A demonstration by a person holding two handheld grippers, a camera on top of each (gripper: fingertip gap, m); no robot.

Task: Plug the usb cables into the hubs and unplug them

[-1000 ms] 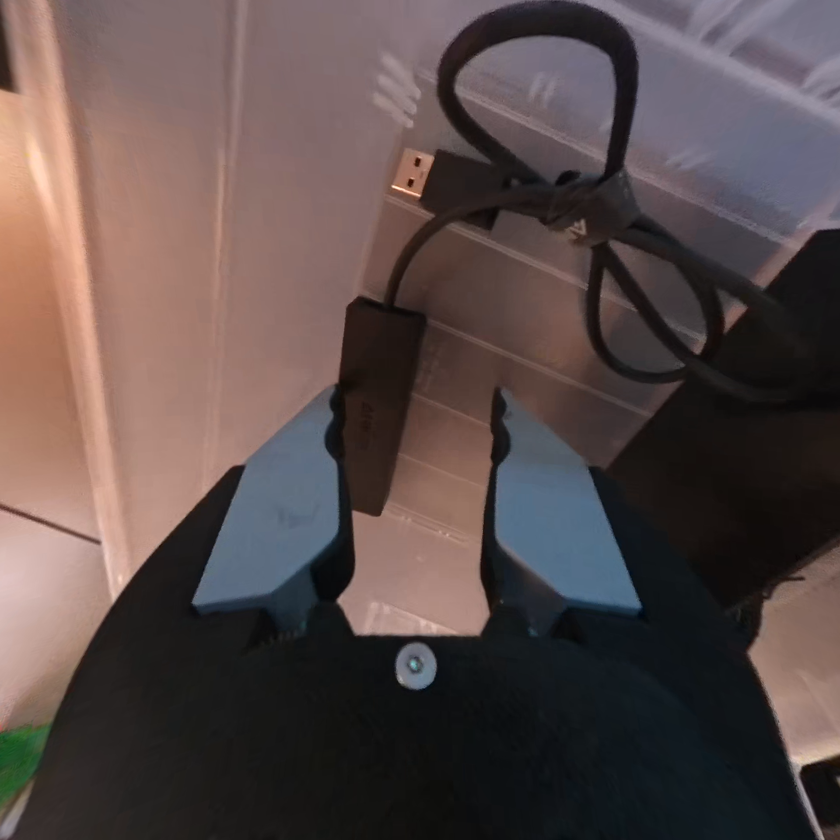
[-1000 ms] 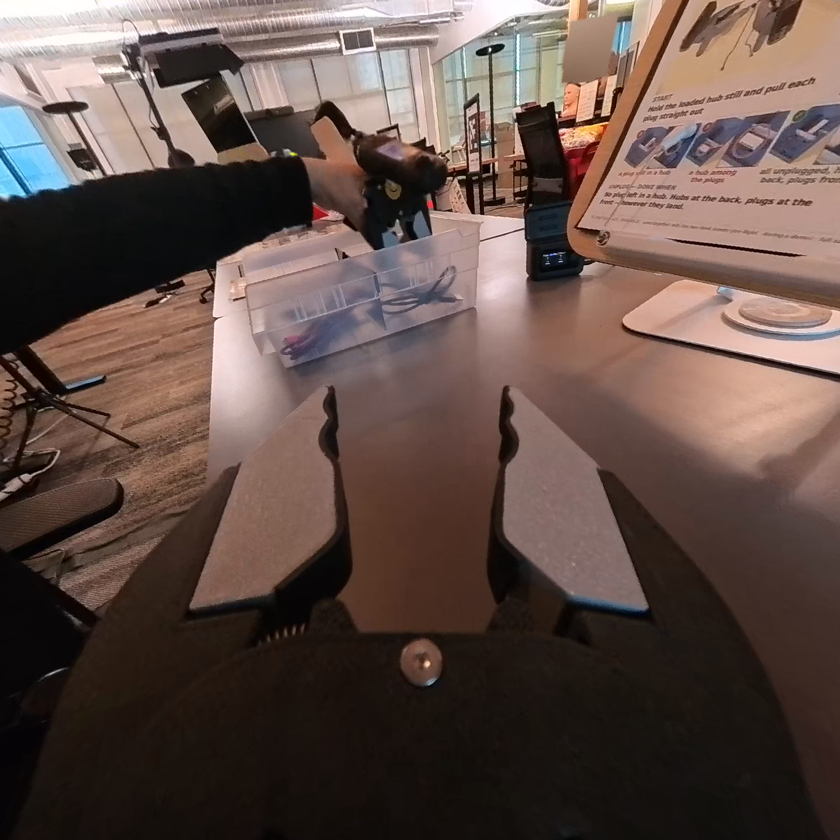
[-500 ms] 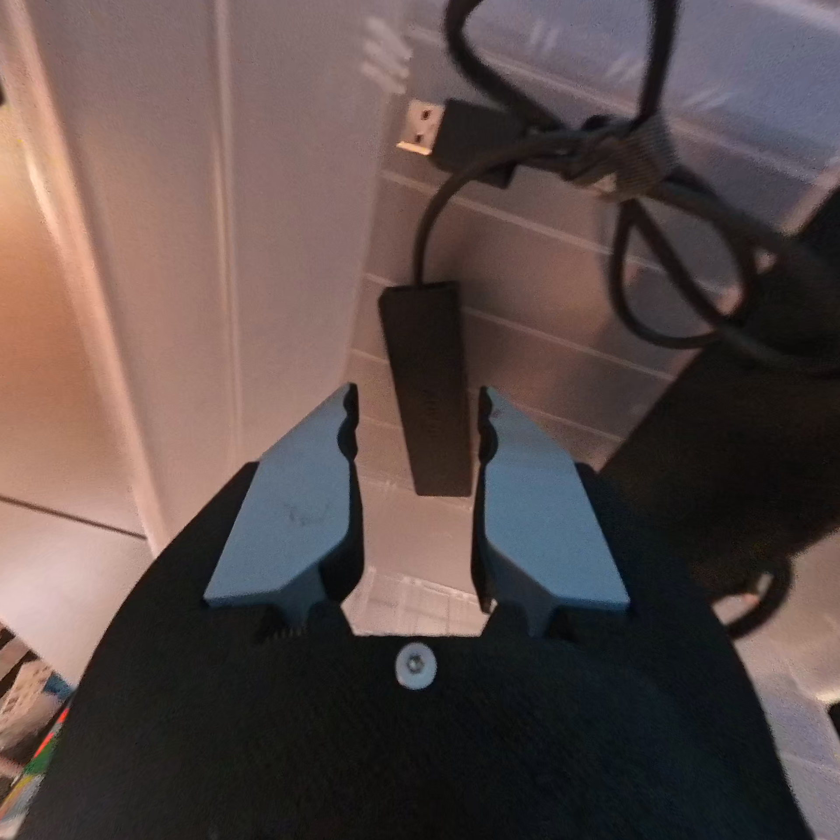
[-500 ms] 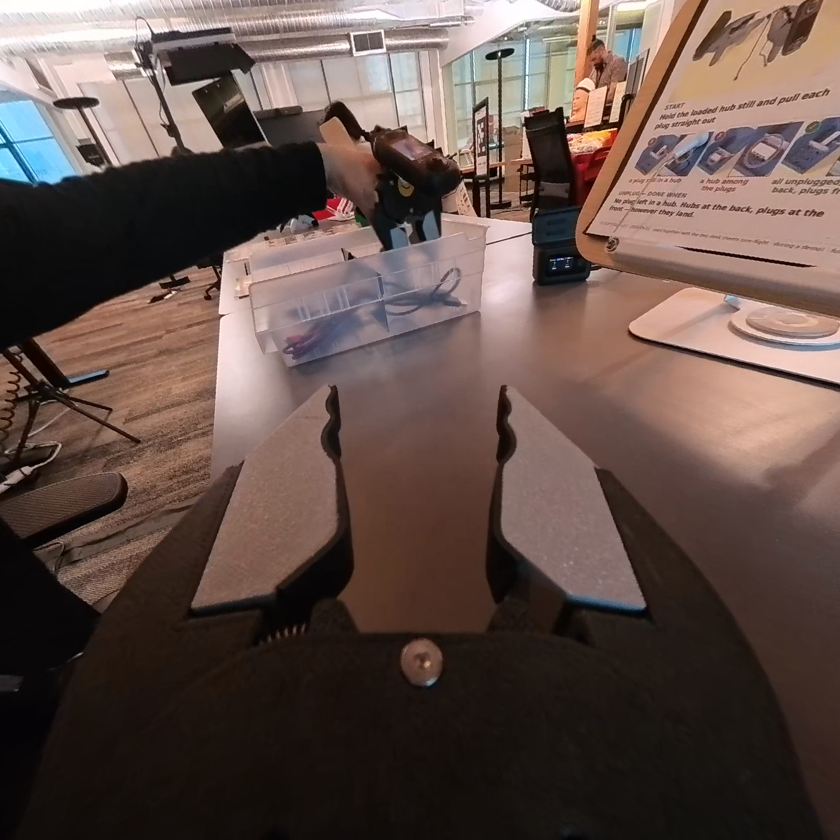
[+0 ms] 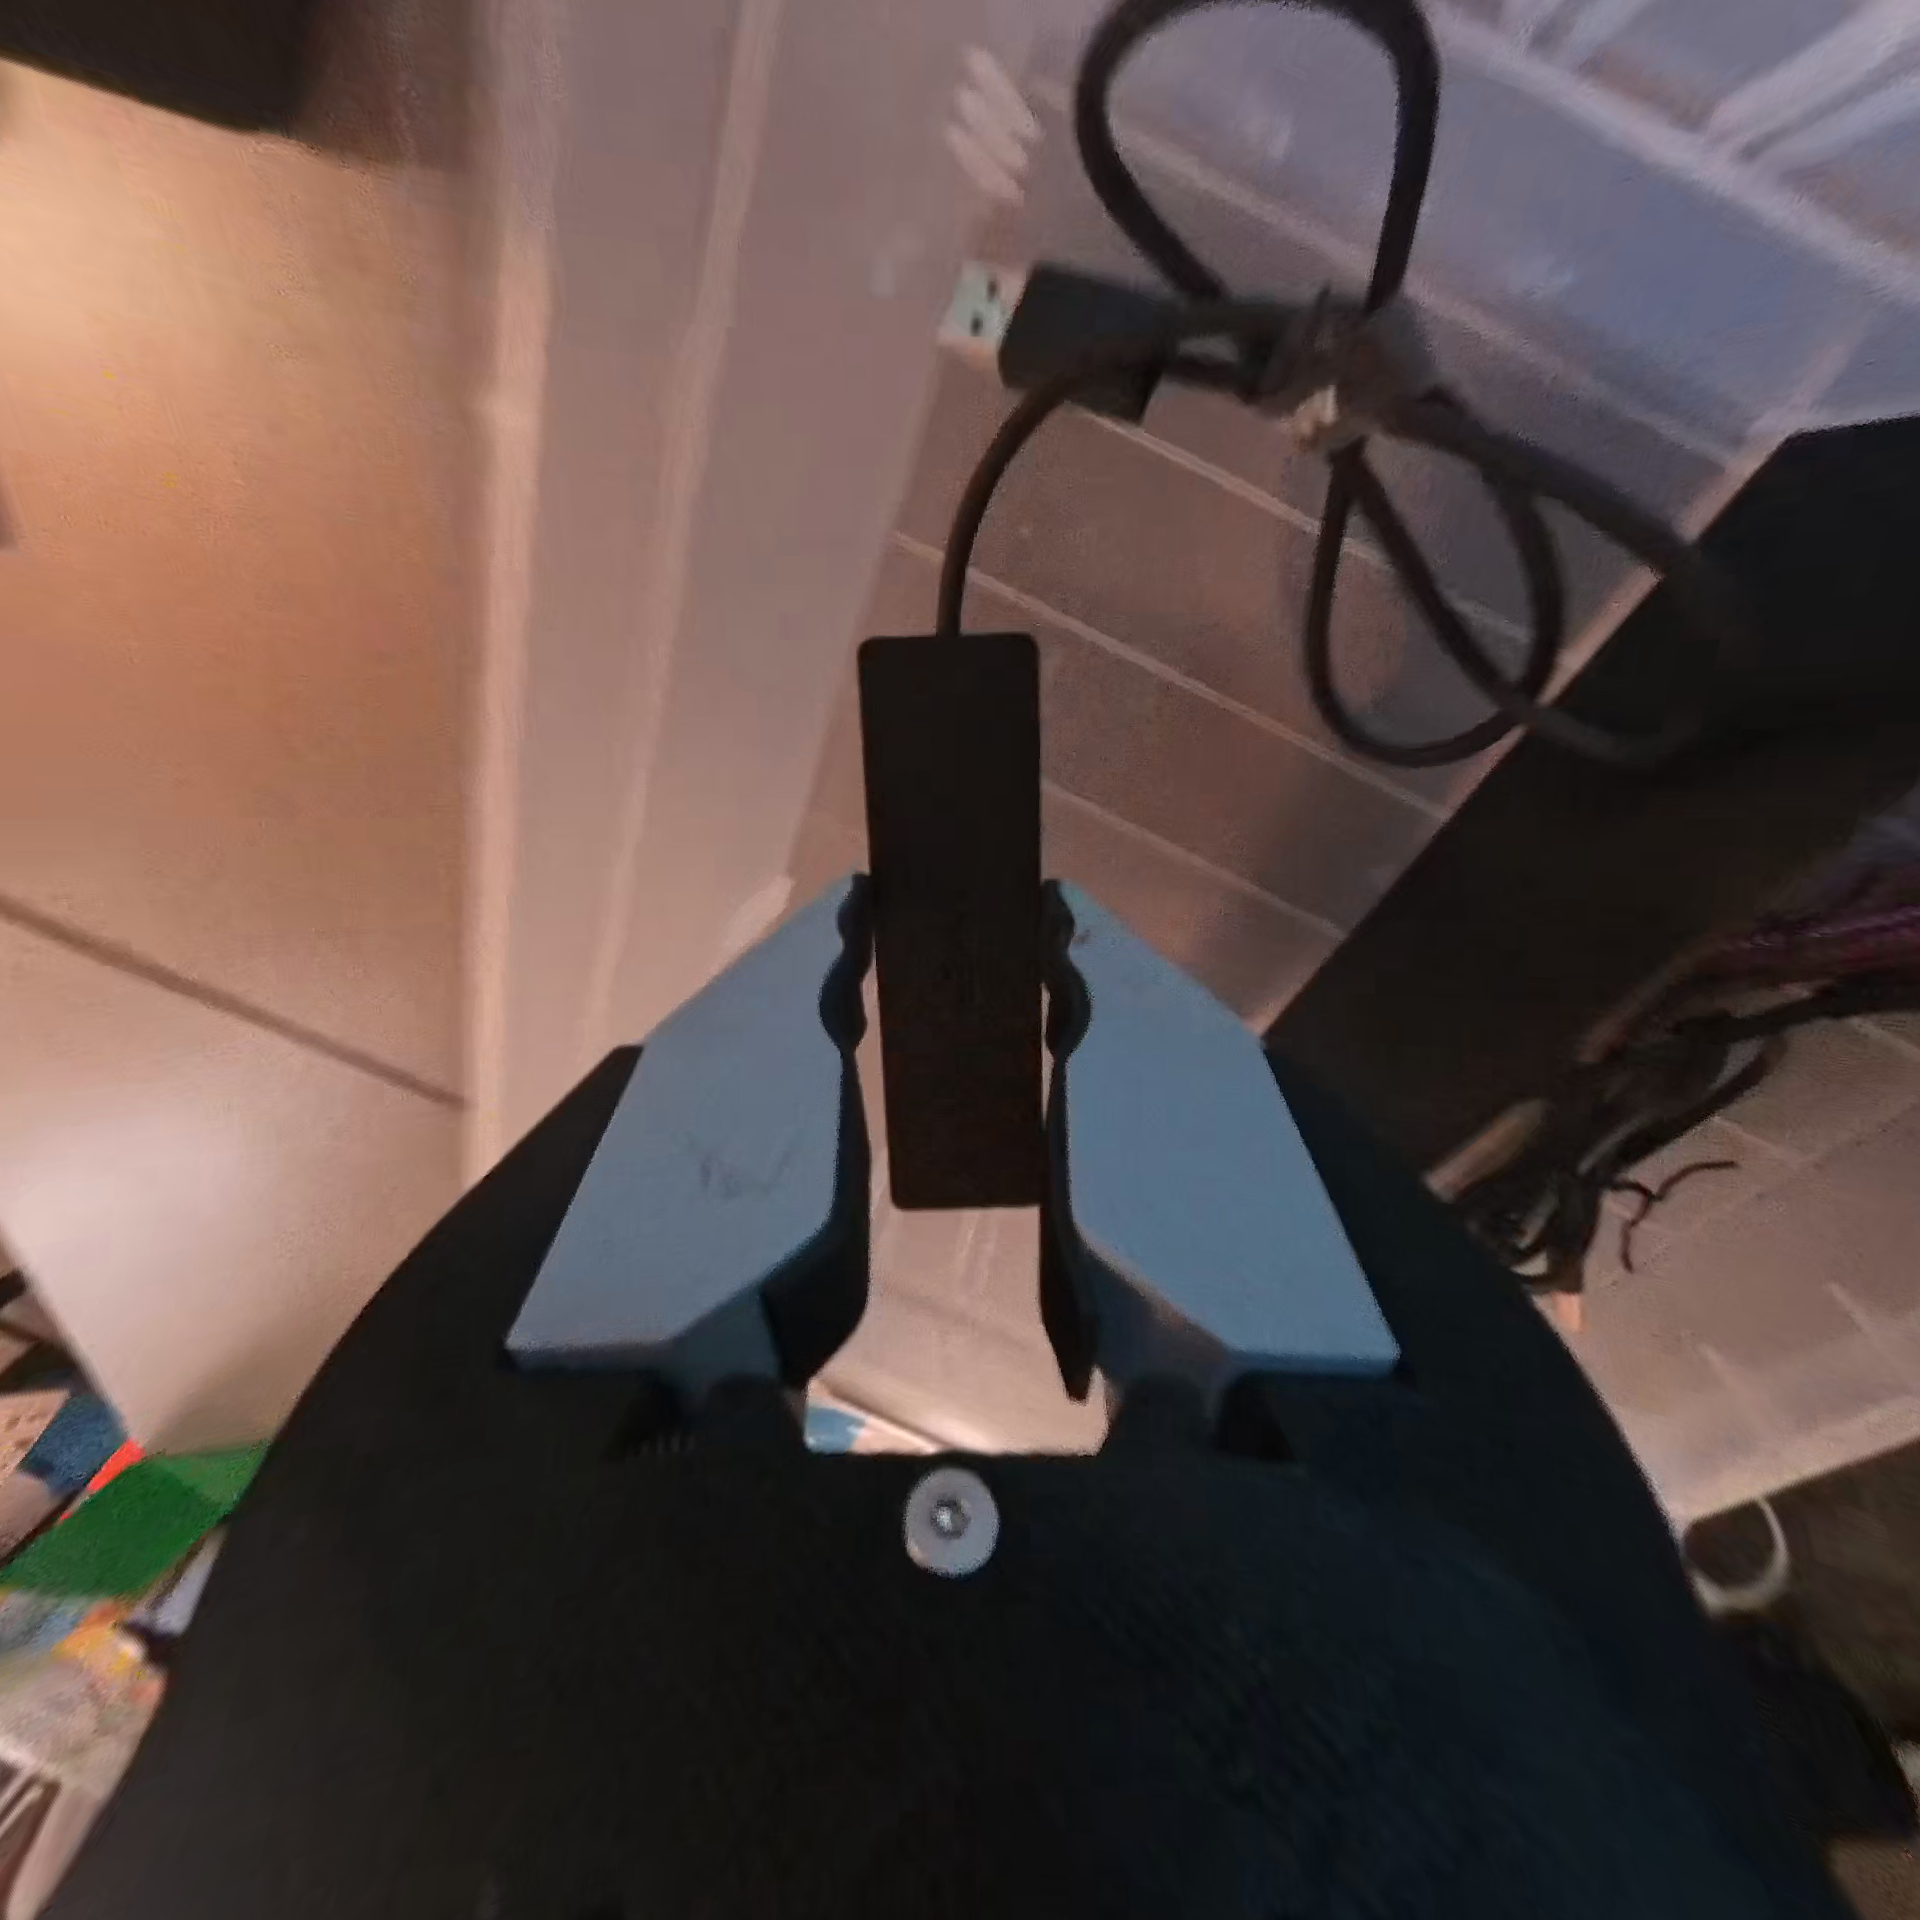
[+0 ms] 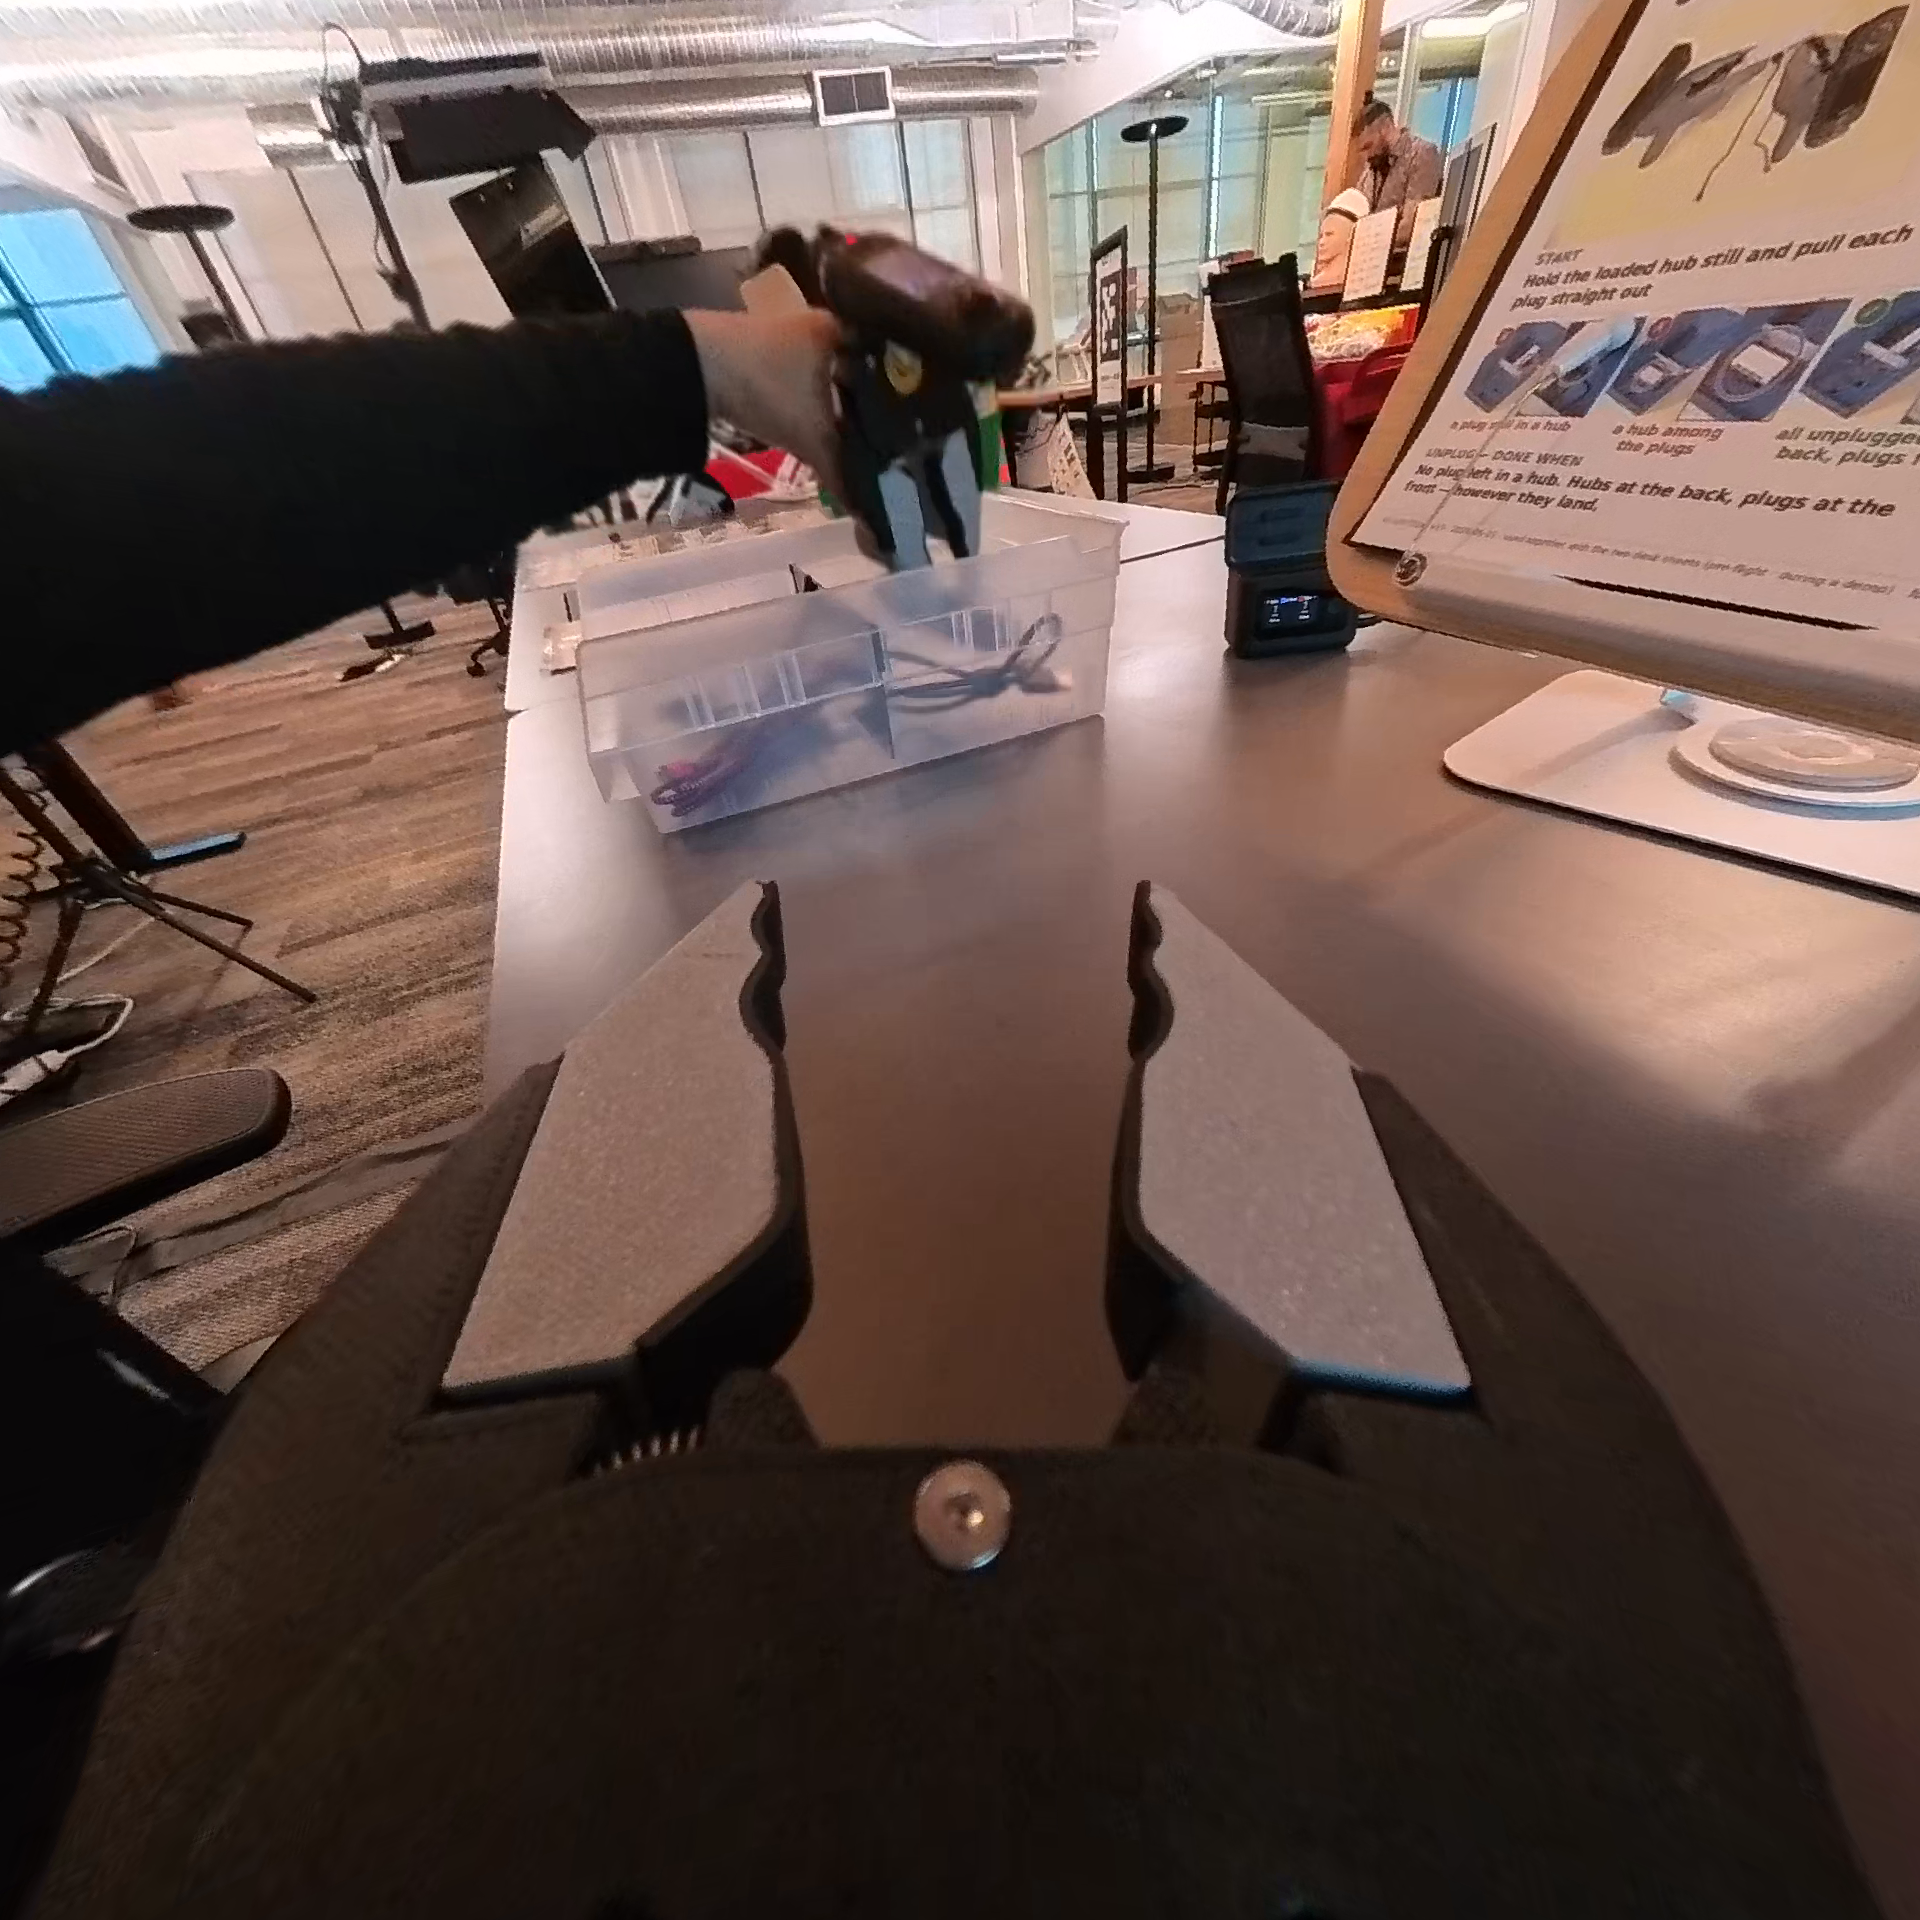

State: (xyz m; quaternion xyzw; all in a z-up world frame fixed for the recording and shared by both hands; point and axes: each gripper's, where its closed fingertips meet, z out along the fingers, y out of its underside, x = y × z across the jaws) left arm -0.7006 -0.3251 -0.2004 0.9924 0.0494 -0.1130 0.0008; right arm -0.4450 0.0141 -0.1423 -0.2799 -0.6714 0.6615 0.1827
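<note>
In the left wrist view my left gripper [image 5: 954, 904] is shut on a black USB hub [image 5: 951, 769], with both pads pressed on its long sides. The hub's own cable runs up to a tied coil [image 5: 1351, 364], and its silver plug [image 5: 982, 307] is free. All of this is inside the clear bin [image 5: 1195, 665]. The right wrist view shows the left gripper [image 6: 920, 499] at the bin's [image 6: 852, 665] back right compartment, held by a hand in a black sleeve. My right gripper [image 6: 954, 914] is open and empty above the dark table [image 6: 1351, 935].
A black divider [image 5: 1558, 831] splits the bin, and more cables [image 5: 1714, 1039] lie in the compartment beyond it; they also show in the right wrist view [image 6: 707, 769]. An instruction board on a stand [image 6: 1662, 312], its white base [image 6: 1558, 748] and a small black device [image 6: 1288, 603] stand at the right. My hands' fingertips stand some 45 cm from each other.
My left jaws narrowed from wide open until both pads closed on the hub's sides. The hub now sits straight between the fingers. My right gripper has barely moved.
</note>
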